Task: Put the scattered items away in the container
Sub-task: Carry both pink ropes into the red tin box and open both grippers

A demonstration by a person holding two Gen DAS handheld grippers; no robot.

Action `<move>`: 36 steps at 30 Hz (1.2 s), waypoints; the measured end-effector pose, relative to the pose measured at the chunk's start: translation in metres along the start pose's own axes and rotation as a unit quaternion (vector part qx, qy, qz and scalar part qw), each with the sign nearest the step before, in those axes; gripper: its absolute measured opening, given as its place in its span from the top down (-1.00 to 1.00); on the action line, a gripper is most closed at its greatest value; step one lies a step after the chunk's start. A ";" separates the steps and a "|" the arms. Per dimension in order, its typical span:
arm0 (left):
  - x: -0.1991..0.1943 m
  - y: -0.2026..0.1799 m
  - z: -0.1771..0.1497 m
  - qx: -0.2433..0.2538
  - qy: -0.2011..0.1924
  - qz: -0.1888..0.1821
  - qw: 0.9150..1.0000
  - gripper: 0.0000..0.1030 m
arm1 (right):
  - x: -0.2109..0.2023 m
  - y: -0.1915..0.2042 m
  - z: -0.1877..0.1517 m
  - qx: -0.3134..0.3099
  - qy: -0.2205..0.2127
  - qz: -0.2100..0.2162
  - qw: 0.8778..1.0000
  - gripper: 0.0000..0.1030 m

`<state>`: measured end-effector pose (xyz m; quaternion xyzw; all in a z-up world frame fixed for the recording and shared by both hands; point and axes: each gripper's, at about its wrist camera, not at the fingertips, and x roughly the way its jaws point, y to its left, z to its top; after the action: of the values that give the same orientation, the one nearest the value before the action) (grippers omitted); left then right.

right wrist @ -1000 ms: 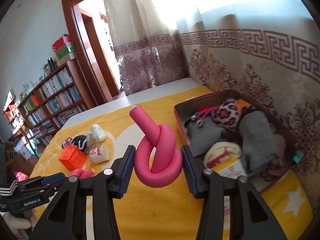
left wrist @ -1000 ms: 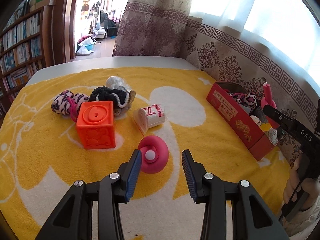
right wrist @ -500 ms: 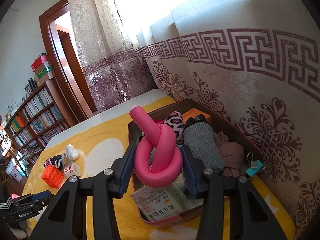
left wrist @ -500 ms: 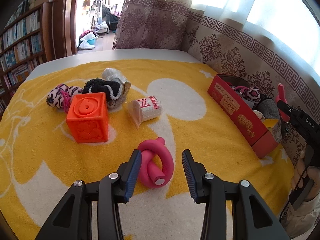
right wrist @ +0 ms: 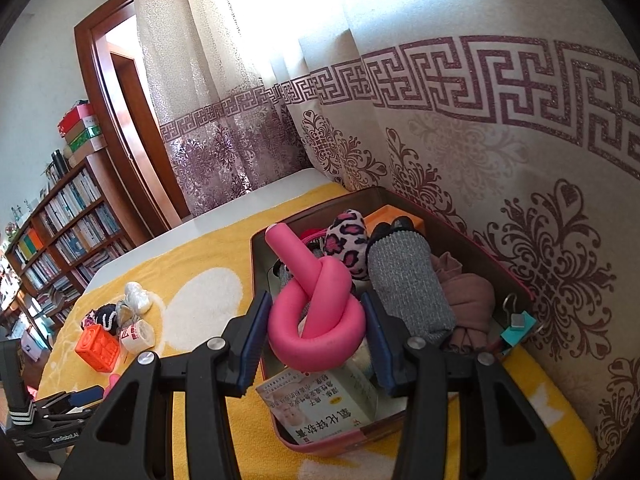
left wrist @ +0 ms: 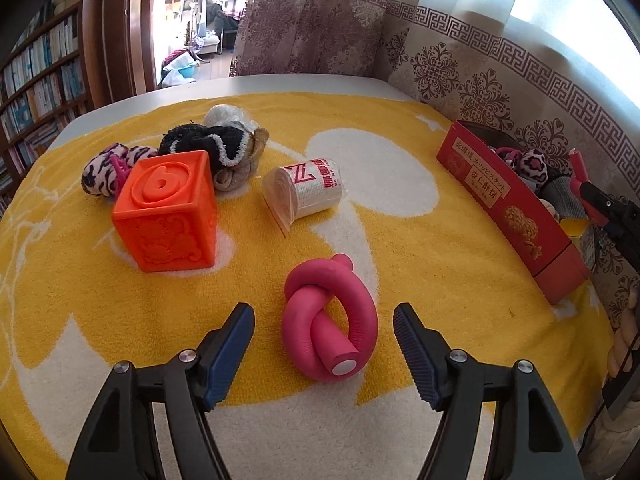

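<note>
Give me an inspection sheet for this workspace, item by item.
Surface: yellow-and-white towel over a white table.
Job's things: pink knot on the towel; second knot over the red box; orange cube, roll, sock pile still out.
Clutter: box already holds socks, cloth and a carton.
Grippers: left claw open, jaws just widened, astride the pink knot without touching; right claw shut on the second knot.
Cables: nothing seen.
Surroundings: patterned curtain, bookshelves, open doorway.
</note>
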<state>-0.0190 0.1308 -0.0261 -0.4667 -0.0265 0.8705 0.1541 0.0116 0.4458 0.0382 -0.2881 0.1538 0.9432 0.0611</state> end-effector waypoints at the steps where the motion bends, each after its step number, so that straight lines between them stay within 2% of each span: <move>1: 0.005 -0.003 0.000 0.006 0.001 0.002 1.000 -0.42 | 0.000 -0.001 0.000 0.000 0.000 -0.001 1.000 0.02; 3: 0.007 -0.009 -0.001 0.020 -0.005 0.014 1.000 -0.37 | 0.001 -0.002 0.001 0.002 0.000 -0.003 1.000 0.02; 4: 0.006 -0.010 0.000 0.022 -0.008 0.009 1.000 -0.21 | 0.001 -0.004 0.001 0.003 0.000 -0.004 1.000 0.02; 5: 0.006 -0.011 0.000 0.021 -0.008 0.002 1.000 0.07 | 0.001 -0.006 0.001 0.005 -0.001 -0.005 1.000 0.02; 12: -0.002 -0.021 0.002 0.024 -0.021 -0.011 0.999 0.07 | -0.002 -0.021 0.006 0.040 -0.005 -0.010 0.999 -0.01; 16: -0.010 -0.030 0.007 0.031 -0.031 -0.019 0.999 0.07 | -0.008 -0.025 0.008 0.049 -0.017 -0.014 0.999 -0.21; 25: -0.016 -0.062 0.027 0.054 -0.041 -0.053 0.996 0.07 | -0.012 -0.026 0.010 0.052 -0.024 -0.013 0.998 -0.22; 30: -0.025 -0.101 0.049 0.098 -0.060 -0.075 0.991 0.07 | -0.017 -0.032 0.013 0.061 -0.033 -0.016 0.997 -0.22; 36: -0.032 -0.156 0.074 0.148 -0.083 -0.115 0.979 0.07 | -0.023 -0.041 0.018 0.069 -0.044 -0.023 0.996 -0.22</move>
<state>-0.0256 0.2766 0.0708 -0.3586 0.0368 0.8771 0.3175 0.0292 0.4903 0.0545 -0.2450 0.2089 0.9404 0.1096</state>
